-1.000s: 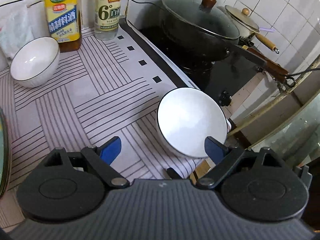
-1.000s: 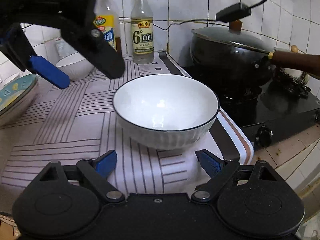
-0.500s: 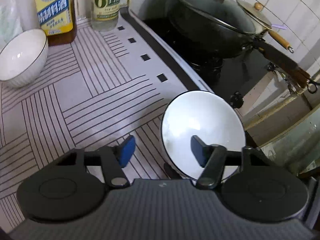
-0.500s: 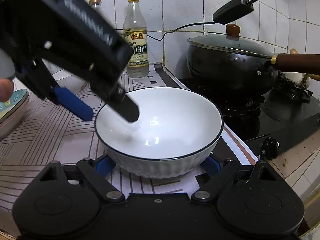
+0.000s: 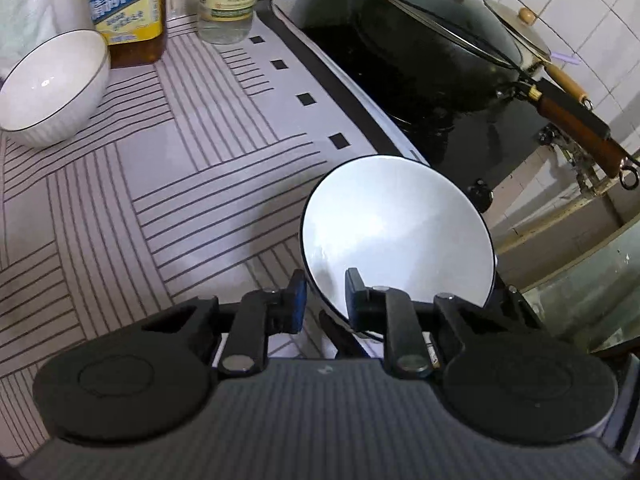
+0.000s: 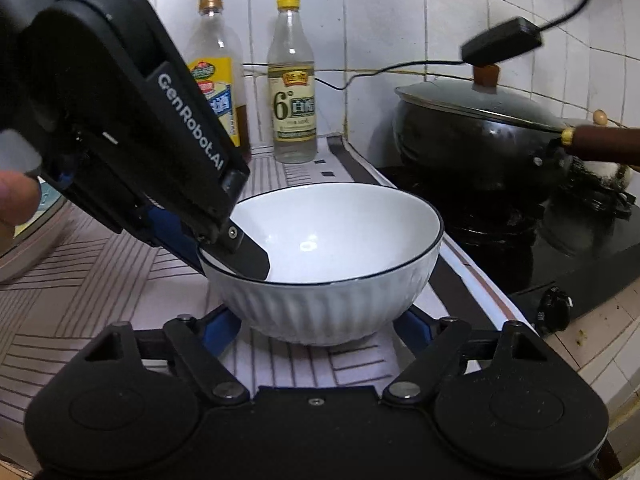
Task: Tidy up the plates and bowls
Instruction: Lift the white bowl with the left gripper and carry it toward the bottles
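bowl (image 6: 332,264), white glazed ceramic at the near right edge of the striped mat (image 5: 168,168) beside the stove (image 5: 472,128), likely stiff, slick and breakable, best taken by its thin rim. left gripper (image 5: 325,298) is clamped on the near-left rim, one finger inside and one outside. right gripper (image 6: 316,326) straddles the base, jaws wide but closing, pads apparently not pressing yet.

left gripper (image 5: 325,294): jaws gone from wide apart to pinched on the near white bowl's (image 5: 400,228) rim
right gripper (image 6: 316,326): moved up to that bowl, jaws closing around its base
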### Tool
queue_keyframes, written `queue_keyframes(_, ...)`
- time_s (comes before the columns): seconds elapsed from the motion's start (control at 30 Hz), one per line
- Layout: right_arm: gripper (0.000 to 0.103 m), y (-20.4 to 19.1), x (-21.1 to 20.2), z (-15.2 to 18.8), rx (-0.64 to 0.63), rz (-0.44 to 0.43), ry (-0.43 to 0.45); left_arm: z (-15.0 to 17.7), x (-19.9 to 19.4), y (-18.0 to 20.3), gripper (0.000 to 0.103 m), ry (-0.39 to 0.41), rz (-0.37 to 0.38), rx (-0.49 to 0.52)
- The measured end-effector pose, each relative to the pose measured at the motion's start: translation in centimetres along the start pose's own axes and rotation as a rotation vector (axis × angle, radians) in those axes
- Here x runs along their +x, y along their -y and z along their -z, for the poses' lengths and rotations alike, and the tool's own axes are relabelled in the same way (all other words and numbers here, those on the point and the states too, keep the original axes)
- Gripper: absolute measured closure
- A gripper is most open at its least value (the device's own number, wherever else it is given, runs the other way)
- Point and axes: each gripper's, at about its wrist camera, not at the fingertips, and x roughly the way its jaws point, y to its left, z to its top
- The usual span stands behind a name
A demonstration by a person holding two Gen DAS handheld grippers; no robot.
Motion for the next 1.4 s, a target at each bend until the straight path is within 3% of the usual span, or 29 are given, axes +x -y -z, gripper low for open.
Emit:
queue_keyframes(0.27,0.019,-1.9,0.5,-0.3,-0.035,-0.032,0.032,0.4,-2.0,-2.0,0.085,0.029,-0.021,-0.008)
queue_keyframes(0.5,0.019,-5.0,1.2,-1.3,-0.117,-0.111,0.103,1.1,-5.2,-5.3,0.085,0.094,-0.067,-0.04)
queue_keyframes(0.73,0.019,-8.6,3.1,-3.2,-0.175,-0.186,0.059,1.5,-7.1,-8.7,0.085,0.109,-0.127,-0.051)
queue_keyframes(0.97,0.019,-11.0,5.1,-3.1,-0.194,-0.208,0.009,1.6,-6.0,-10.9,0.085,0.085,-0.174,-0.059)
queue_keyframes(1.1,0.019,-11.6,6.3,-3.2,-0.219,-0.199,-0.074,1.6,-5.0,-12.0,0.085,0.05,-0.168,-0.103)
queue_keyframes(1.4,0.018,-11.9,4.4,-3.7,-0.186,-0.116,-0.131,1.0,-5.6,-12.5,0.082,0.017,-0.126,-0.141)
